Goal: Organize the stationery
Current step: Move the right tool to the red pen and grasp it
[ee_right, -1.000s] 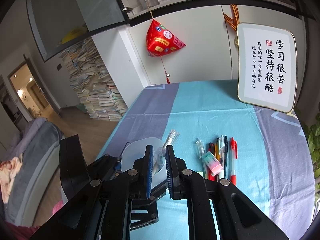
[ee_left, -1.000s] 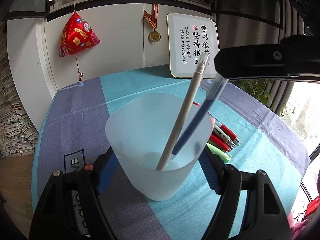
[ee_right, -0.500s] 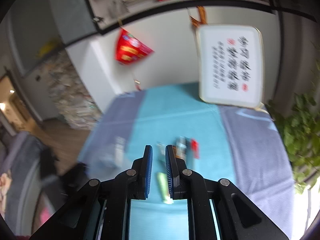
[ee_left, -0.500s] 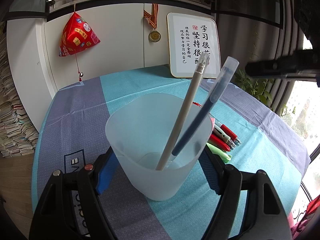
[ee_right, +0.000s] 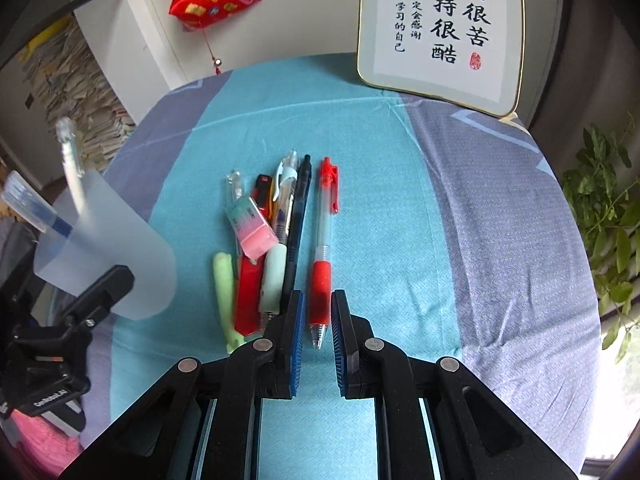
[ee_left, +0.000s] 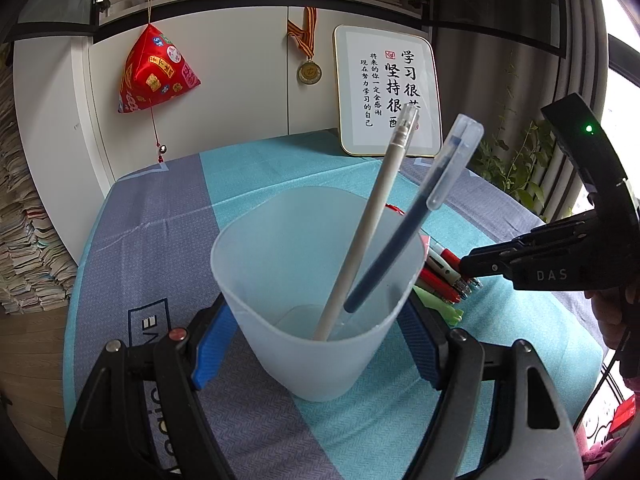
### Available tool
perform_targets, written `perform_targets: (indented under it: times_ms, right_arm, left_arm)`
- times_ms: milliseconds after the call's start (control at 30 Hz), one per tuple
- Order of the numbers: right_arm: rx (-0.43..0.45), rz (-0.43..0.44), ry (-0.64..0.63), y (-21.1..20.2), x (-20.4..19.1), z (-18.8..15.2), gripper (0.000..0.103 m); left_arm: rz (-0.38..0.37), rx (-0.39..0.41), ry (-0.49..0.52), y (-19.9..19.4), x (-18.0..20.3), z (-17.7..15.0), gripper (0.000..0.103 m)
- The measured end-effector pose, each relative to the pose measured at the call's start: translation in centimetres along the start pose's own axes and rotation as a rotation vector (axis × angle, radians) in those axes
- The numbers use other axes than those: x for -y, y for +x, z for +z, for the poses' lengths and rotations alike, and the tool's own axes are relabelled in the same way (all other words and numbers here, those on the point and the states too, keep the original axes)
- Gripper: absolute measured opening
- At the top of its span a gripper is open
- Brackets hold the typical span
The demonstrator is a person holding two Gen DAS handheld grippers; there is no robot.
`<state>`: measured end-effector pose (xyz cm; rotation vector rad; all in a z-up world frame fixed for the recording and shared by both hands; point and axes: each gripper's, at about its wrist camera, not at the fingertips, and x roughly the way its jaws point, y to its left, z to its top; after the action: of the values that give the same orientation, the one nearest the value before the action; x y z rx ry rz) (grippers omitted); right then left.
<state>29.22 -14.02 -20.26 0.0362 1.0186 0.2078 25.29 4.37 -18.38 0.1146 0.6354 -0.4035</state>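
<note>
**Spotter:** Right wrist view puts your right gripper (ee_right: 316, 312) low over the table, jaws parted a little and holding nothing, the red gel pen (ee_right: 323, 252) lying with its tip end in the gap. Watch the black pen (ee_right: 296, 232) (it sits just beside your left pad): close crooked and you likely pinch both, or roll the red one away.

**Checker:** And the cup?

**Spotter:** Your left gripper (ee_left: 316, 344) is clamped on the translucent cup (ee_left: 316, 280), which stands on the cloth with a white pen (ee_left: 368, 220) and a blue capped pen (ee_left: 404, 224) leaning inside. Squeeze harder and the soft wall may buckle; tilt it and those tall pens may tip out.

**Checker:** What does each view add?

**Spotter:** Only the right wrist view shows the whole pile, with the pink-and-green eraser (ee_right: 252, 226) on top. Only the left wrist view shows inside the cup.
</note>
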Motion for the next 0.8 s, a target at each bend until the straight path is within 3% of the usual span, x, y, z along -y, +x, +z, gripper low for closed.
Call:
perform_targets:
  times_ms: [433,800]
  right_arm:
    - [-0.022,-0.026,-0.043,-0.1,0.3,-0.4,0.012]
    - [-0.124,-0.021,-0.016,-4.0,3.9,-7.3,0.012]
  left_arm:
    - [-0.003,-0.001,-0.004,0.0,0.0,0.0,0.075]
    - [-0.003,-0.001,-0.003,0.0,0.0,0.0,0.075]
